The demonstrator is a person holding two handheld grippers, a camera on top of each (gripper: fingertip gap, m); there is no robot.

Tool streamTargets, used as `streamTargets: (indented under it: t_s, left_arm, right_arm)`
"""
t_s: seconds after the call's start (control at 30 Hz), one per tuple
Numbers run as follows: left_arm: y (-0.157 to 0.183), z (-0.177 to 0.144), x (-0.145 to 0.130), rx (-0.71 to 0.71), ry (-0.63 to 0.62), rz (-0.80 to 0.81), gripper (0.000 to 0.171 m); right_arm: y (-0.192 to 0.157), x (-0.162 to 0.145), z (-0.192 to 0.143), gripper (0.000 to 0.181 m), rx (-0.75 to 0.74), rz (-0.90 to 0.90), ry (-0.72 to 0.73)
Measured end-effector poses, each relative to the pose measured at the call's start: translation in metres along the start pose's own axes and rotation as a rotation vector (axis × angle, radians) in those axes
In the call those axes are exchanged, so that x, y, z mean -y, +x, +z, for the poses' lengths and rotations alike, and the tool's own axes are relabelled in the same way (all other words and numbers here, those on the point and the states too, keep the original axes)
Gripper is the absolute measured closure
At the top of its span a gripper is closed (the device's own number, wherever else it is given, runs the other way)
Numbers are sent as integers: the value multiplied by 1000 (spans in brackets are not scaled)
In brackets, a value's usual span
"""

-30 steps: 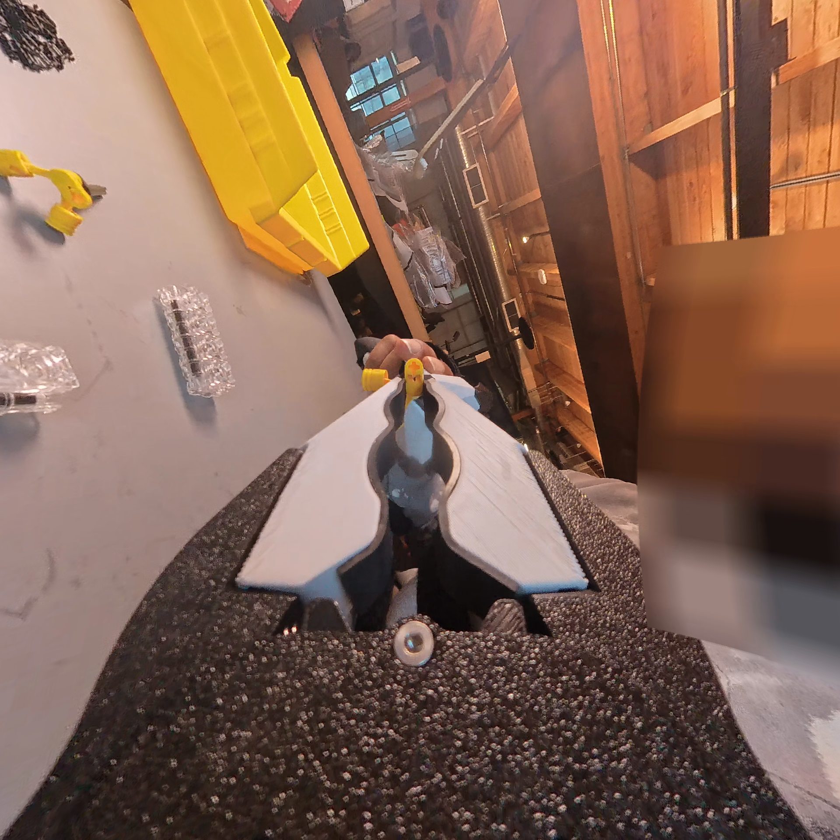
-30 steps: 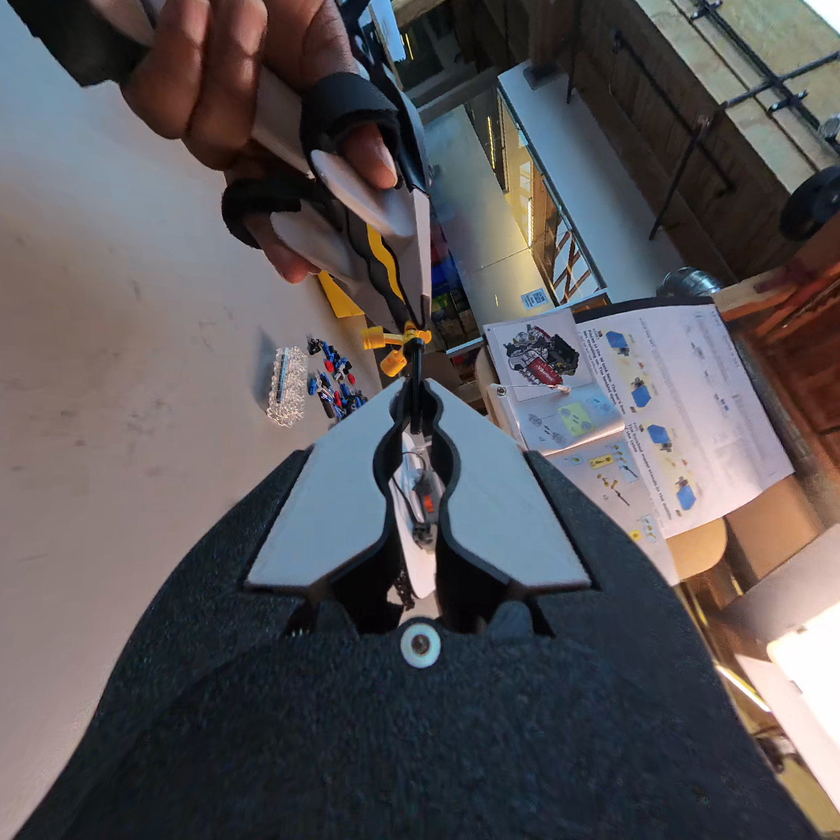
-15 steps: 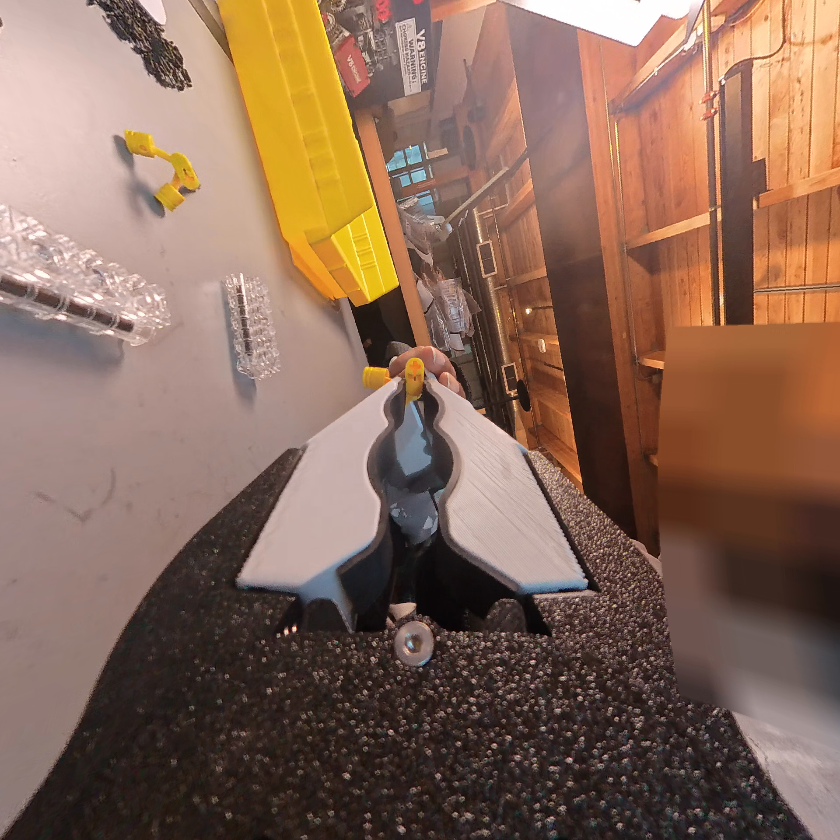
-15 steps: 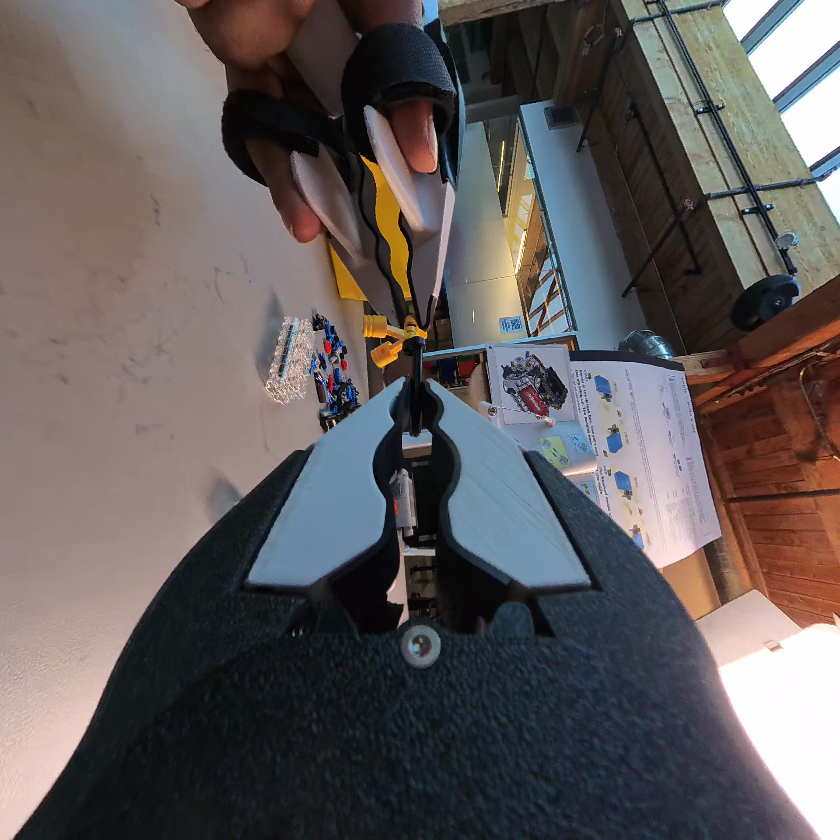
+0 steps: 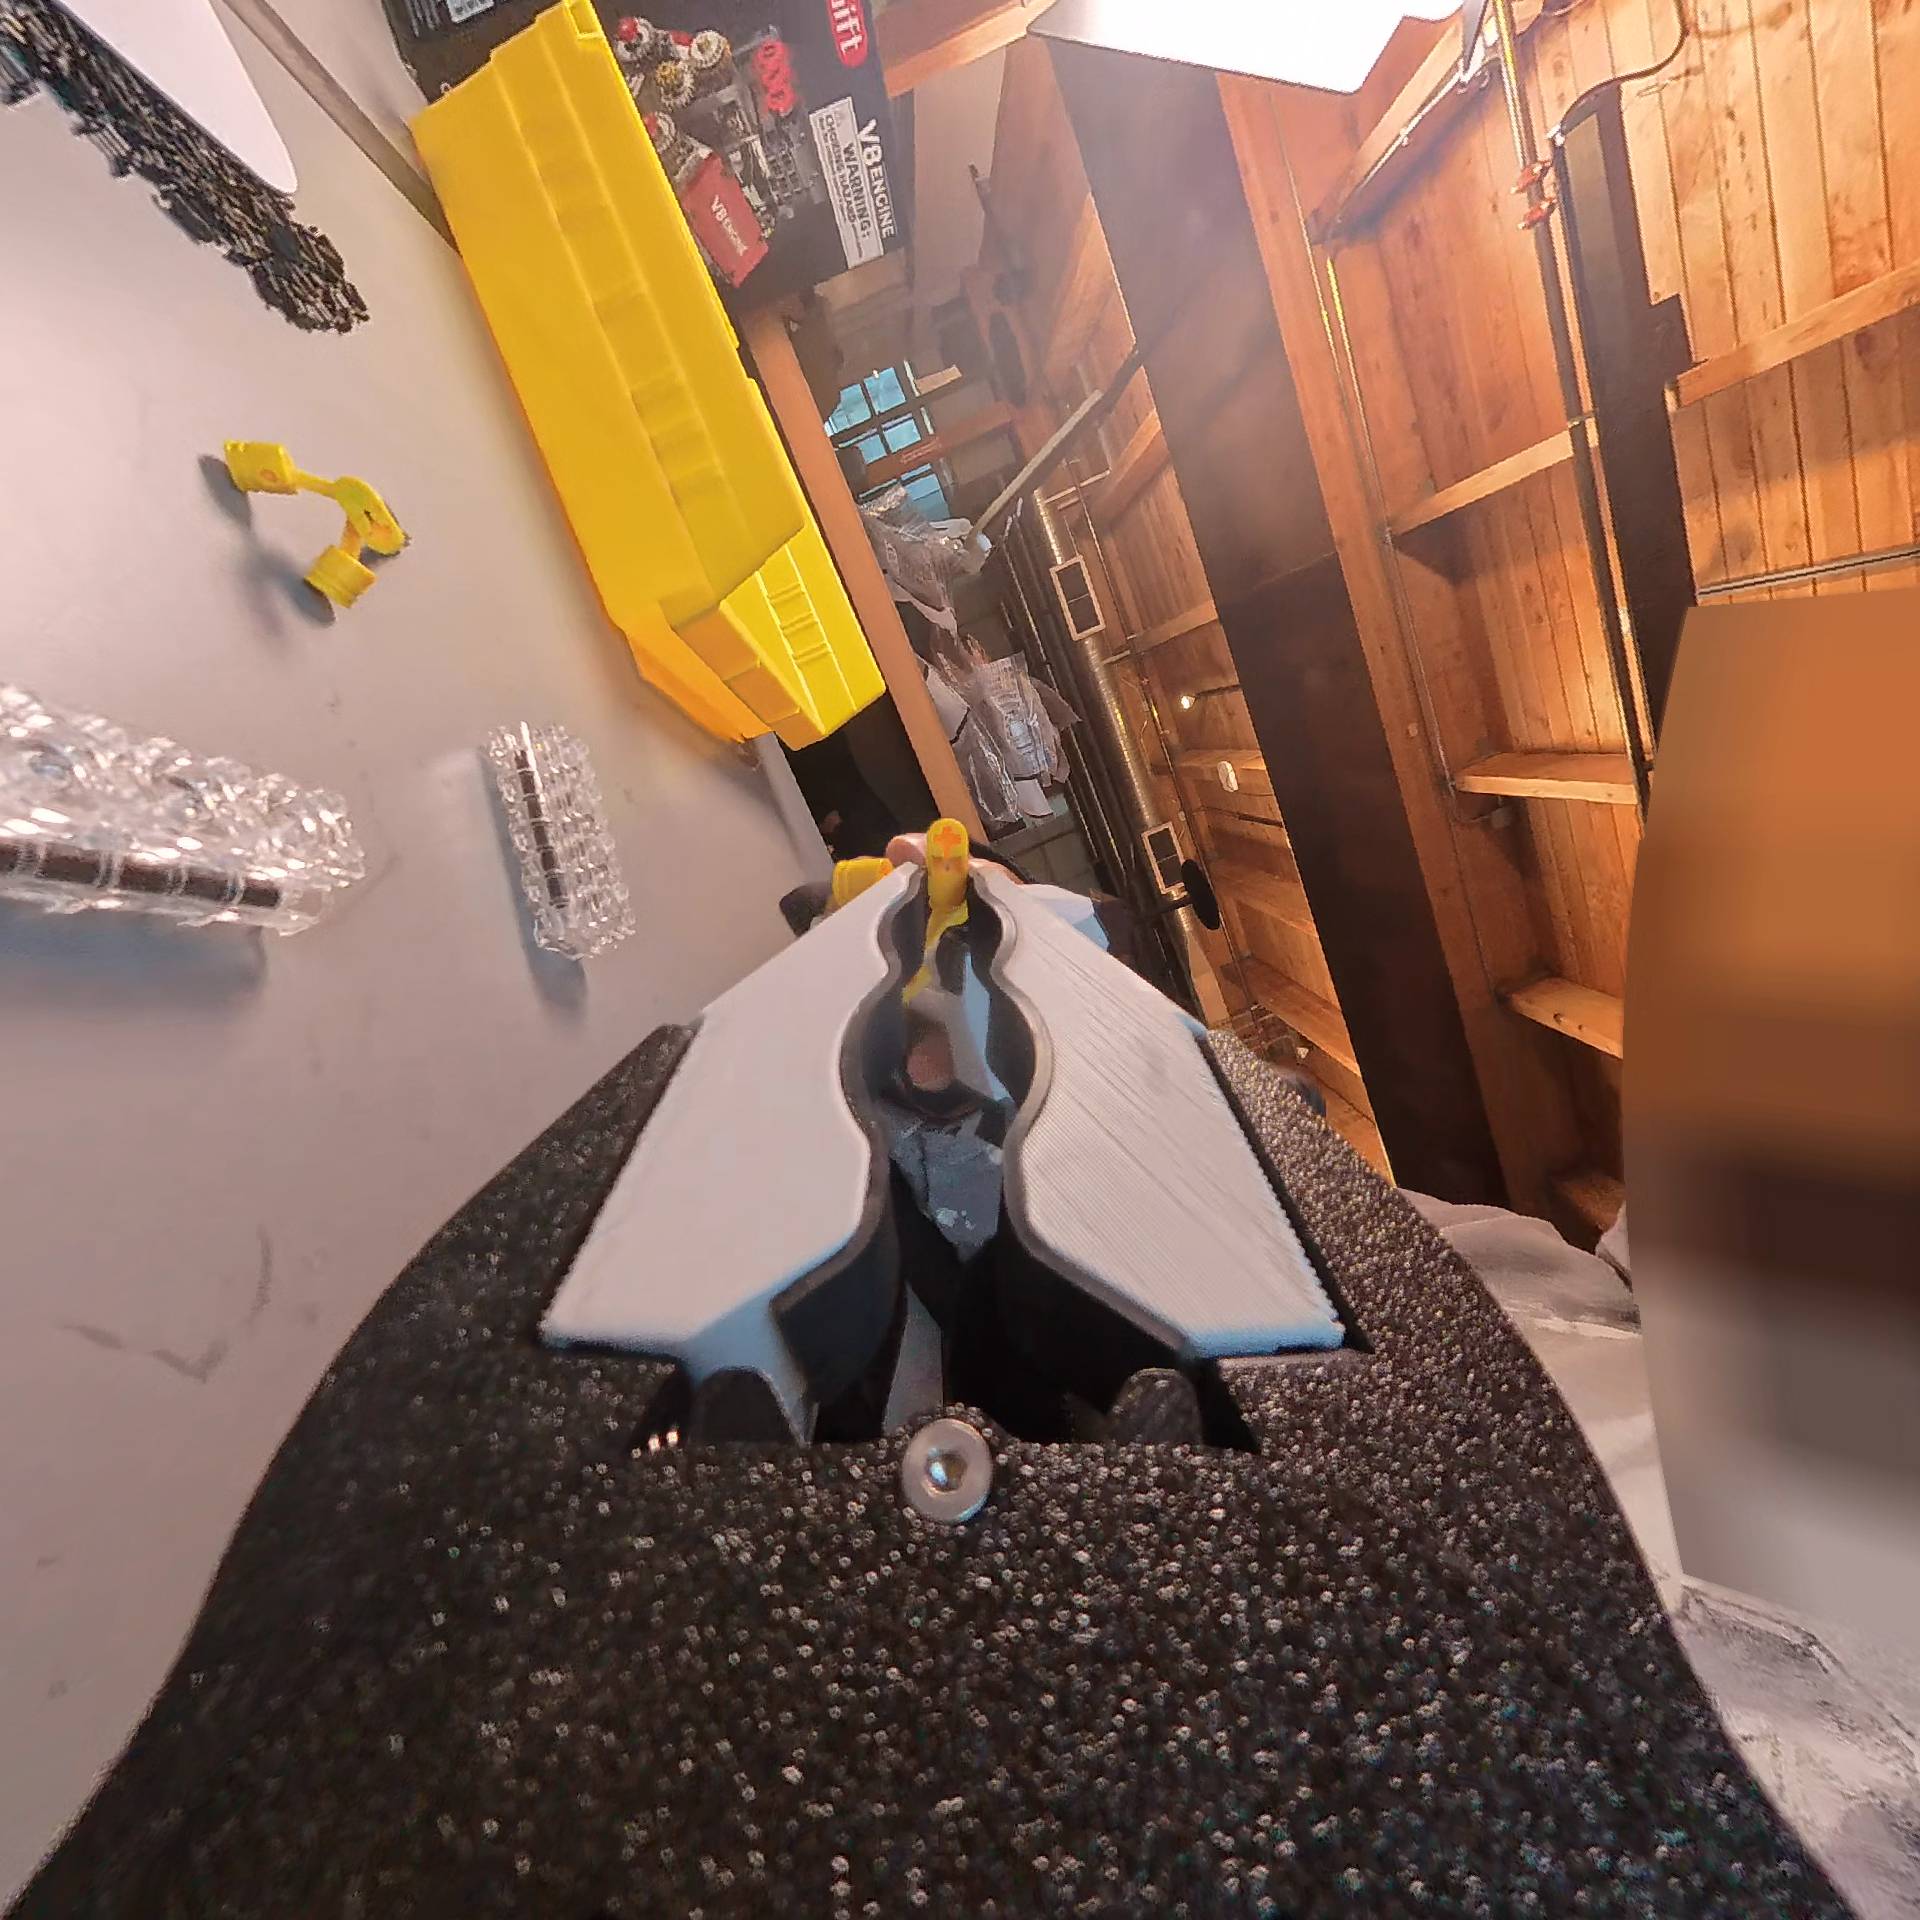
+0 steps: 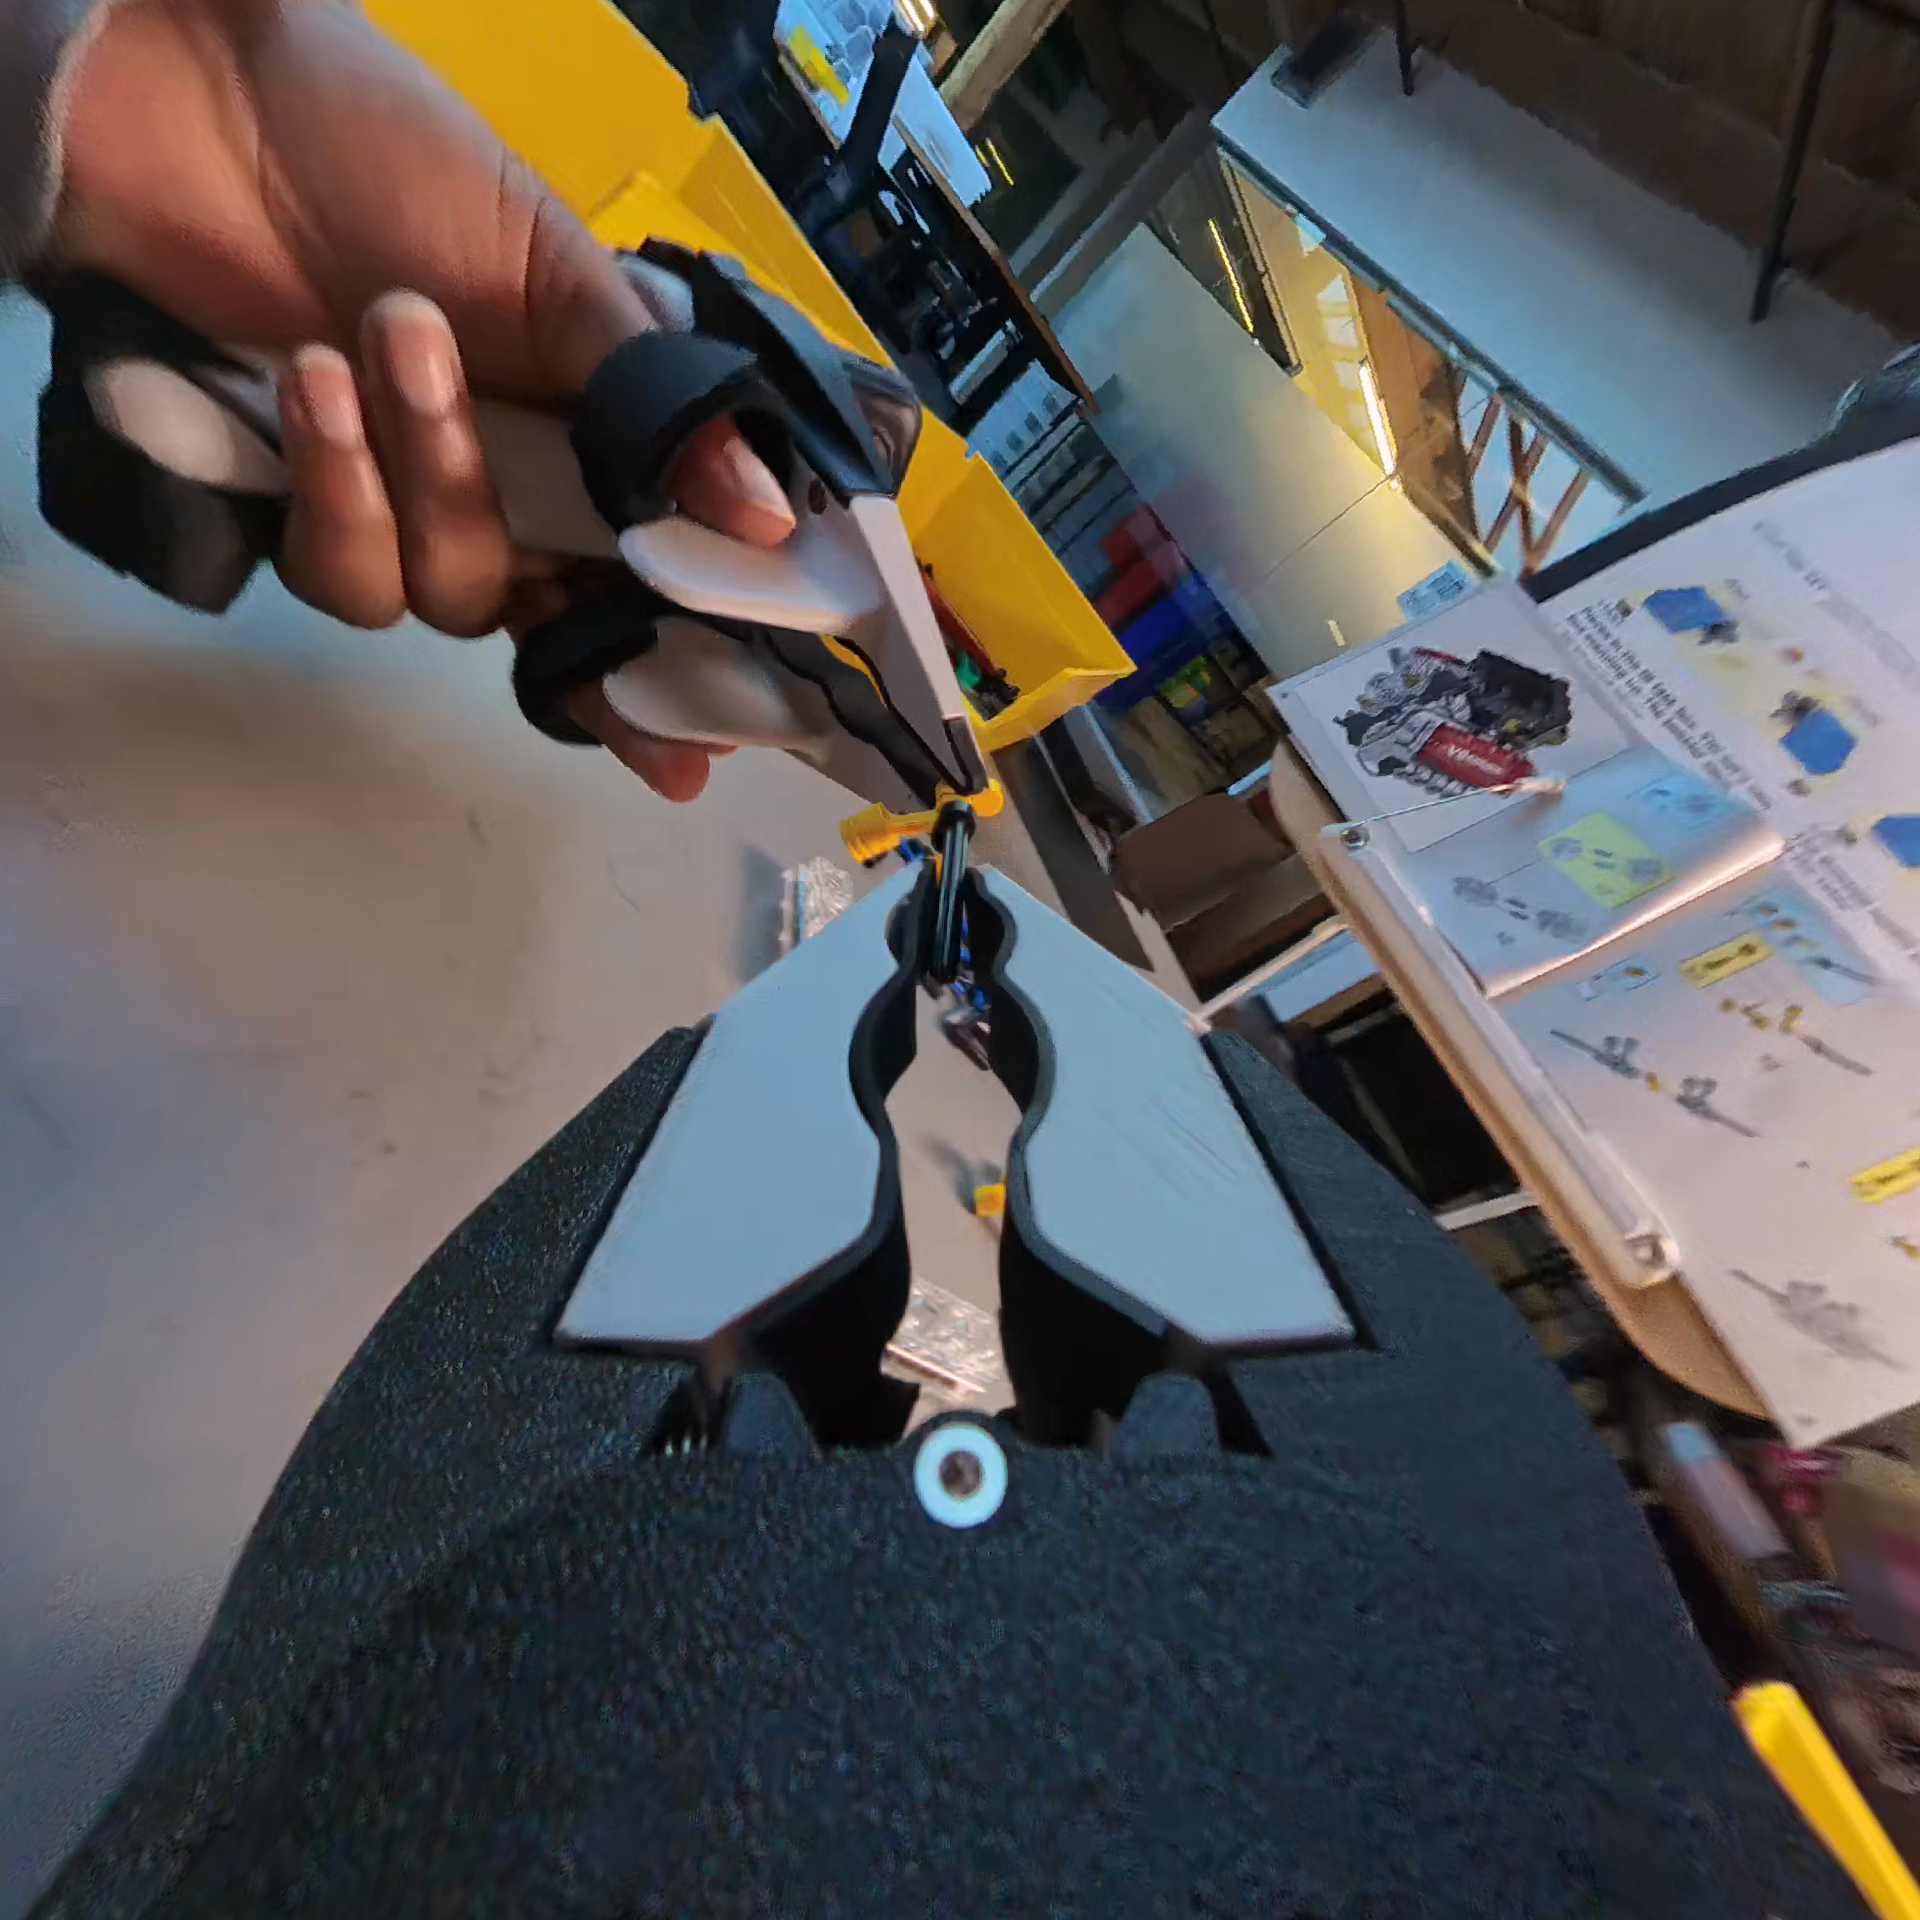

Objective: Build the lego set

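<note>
Right gripper (image 6: 948, 883) clamped on a black ring (image 6: 948, 906) hooked to the yellow piston part (image 6: 914, 821) pinched by the left gripper (image 5: 948, 899), both above the table (image 5: 260, 1091); risk: skewed pull pops either grip, the part falling among clear strips (image 5: 556, 842).

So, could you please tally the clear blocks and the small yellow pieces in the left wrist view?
Clear studded blocks: 2
Small yellow pieces: 2, one on the table at, one in the left claw at
Total: 4
</note>
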State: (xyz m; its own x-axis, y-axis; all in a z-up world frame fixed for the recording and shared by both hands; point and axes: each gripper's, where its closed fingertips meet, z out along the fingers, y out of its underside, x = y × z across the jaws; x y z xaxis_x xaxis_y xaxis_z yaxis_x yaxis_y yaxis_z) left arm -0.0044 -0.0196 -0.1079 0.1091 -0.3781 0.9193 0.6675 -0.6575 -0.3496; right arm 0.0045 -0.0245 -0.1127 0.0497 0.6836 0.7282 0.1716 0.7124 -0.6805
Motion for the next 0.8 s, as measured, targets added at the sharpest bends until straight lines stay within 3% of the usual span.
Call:
streamTargets:
  t_s: [0.3,0.5,0.67,0.8]
  left_arm:
    - [24,0,3,-110,25,93,165]
    - [0,-16,17,43,28,213,165]
    - [-12,-26,29,106,28,234,164]
    - [-14,-28,28,107,21,231,164]
  right_arm:
    - [6,17,1,176,175,710,112]
    - [3,-13,-5,174,251,652,-49]
    - [-29,-54,-15,167,523,560,-278]
    - [-43,-70,-10,165,719,526,-391]
